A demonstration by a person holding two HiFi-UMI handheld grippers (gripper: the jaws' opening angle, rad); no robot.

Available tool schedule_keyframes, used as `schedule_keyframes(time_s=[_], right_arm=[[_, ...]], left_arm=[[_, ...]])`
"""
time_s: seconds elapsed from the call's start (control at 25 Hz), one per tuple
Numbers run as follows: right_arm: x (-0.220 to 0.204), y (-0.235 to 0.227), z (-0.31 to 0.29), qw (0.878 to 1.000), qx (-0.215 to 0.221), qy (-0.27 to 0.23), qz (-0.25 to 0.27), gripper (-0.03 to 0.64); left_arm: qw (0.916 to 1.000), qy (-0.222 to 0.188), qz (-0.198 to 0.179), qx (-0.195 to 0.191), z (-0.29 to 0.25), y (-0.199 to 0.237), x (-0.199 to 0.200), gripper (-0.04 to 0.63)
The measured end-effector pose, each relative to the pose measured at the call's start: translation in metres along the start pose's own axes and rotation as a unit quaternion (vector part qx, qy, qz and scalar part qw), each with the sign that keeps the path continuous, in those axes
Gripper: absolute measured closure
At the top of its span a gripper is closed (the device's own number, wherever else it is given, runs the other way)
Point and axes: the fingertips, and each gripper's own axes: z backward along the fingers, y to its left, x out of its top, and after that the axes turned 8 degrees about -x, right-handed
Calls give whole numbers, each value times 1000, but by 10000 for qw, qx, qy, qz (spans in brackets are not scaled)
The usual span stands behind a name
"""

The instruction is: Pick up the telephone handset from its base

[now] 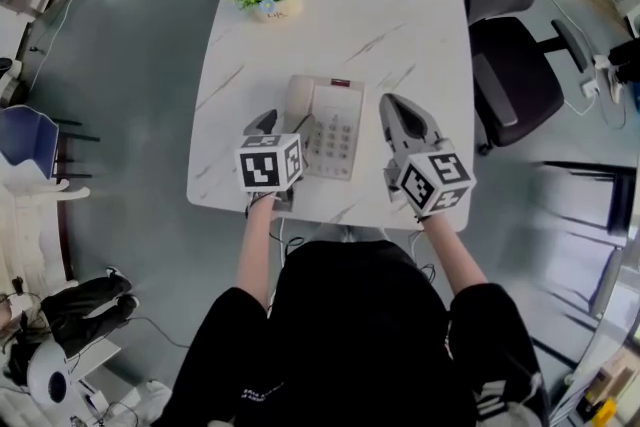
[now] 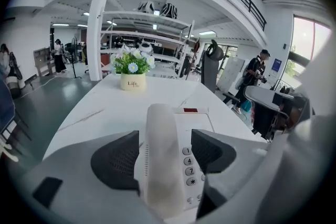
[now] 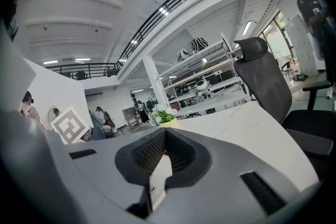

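White marble-patterned counter (image 1: 420,25) is carrying a pale telephone base (image 1: 335,130) near the person's edge, with a small flower pot (image 2: 133,81) sitting well apart at the far side. The handset (image 2: 159,128) is lying flat in its cradle along the left side of the base, just beside the keypad. Its long axis is running straight away from the person, one end pointing toward the person and the other toward the flowers.

The left tool (image 2: 164,150) is standing released, its jaws spread wide and straddling the handset's nearer half, with the dark pads not pressing on either flank. The right tool (image 3: 164,132) is hovering just right of the base, clenched on nothing, its tips meeting.

Judging by its look, the handset is going to feel light and stiff, a smooth hard plastic shell that is likely to slip a little under the pads. The narrower middle stretch is looking like the best place to take hold, squeezing across its width on the two long sides. No cord is showing clearly, so any tug from one is remaining a guess.
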Motion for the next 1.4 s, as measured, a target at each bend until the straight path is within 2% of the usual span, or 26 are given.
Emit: schedule_keyframes(time_s=[0.12,0.4,0.56,0.64,0.76,1.0,1.4], right_arm=[[-5,-5,-1,10000,-62,30,-54,627],[-15,-11,-2,9997,-159,94,-144,626],[-18,-15,-1,9995,-235,110,-176,627],[-18,-17,0,9994,-274,111,-188,627],[-18,-19,1,9993,-317,100,-185,626],[-18,-19,2,9993,-327,83,-175,627],[-13,-18,3,9993,-363,47,-93,627]], left_arm=[[9997,225,-44,-72,-11,1,-5,299],[9989,433,121,-133,-30,6,-14,301],[9983,568,149,12,-36,9,-17,309],[9976,650,161,161,-37,13,-19,355],[9968,750,128,227,-36,13,-18,364],[9971,661,83,360,-35,13,-19,379],[9987,385,204,274,-28,12,-14,380]])
